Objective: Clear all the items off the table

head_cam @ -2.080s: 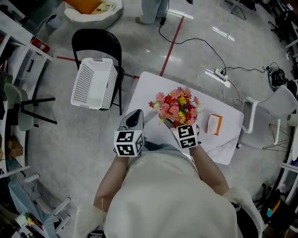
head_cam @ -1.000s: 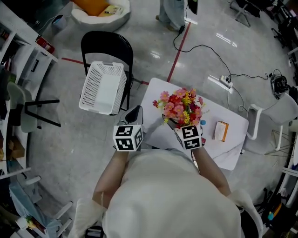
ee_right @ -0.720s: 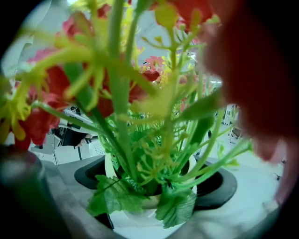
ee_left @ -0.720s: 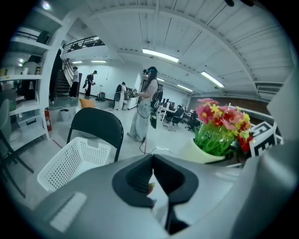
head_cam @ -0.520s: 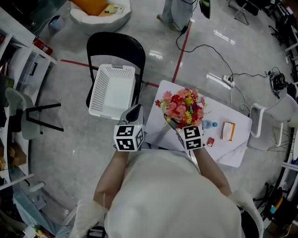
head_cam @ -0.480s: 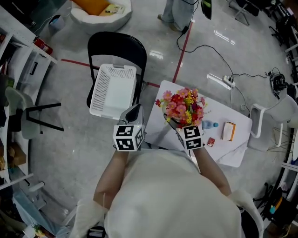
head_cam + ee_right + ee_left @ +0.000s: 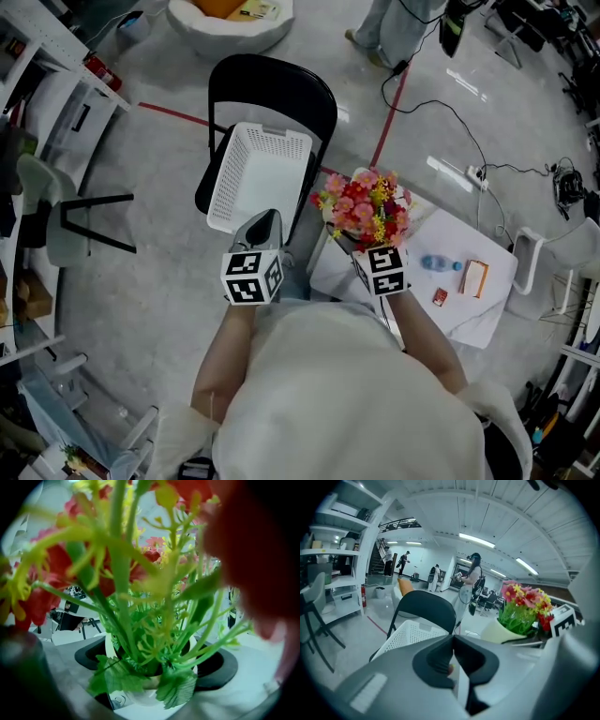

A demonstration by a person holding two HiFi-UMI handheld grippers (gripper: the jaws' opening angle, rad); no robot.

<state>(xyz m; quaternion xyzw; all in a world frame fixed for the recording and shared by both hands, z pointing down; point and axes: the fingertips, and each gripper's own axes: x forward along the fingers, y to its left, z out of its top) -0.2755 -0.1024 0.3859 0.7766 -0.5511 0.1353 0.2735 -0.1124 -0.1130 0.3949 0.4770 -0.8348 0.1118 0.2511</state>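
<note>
Right gripper [image 7: 151, 670]: your jaws clamp the white flower pot [image 7: 137, 704] from both sides. In the head view its blooms [image 7: 364, 206] overhang the table's edge on the basket side. I judge the pot lifted, though its base is hidden.

Left gripper [image 7: 453, 654]: jaws pressed together with nothing between them, held just beside the basket [image 7: 255, 178].

The basket sits on the black chair [image 7: 281, 80] and its inside looks bare, so I judge that nothing is stowed yet.

The table [image 7: 403, 305] holds three more items: a water bottle [image 7: 439, 263], an orange box [image 7: 475, 277] and a small red item [image 7: 439, 297].

Progress: you have the first item in hand, probably bound for the basket, and three are left to collect.
</note>
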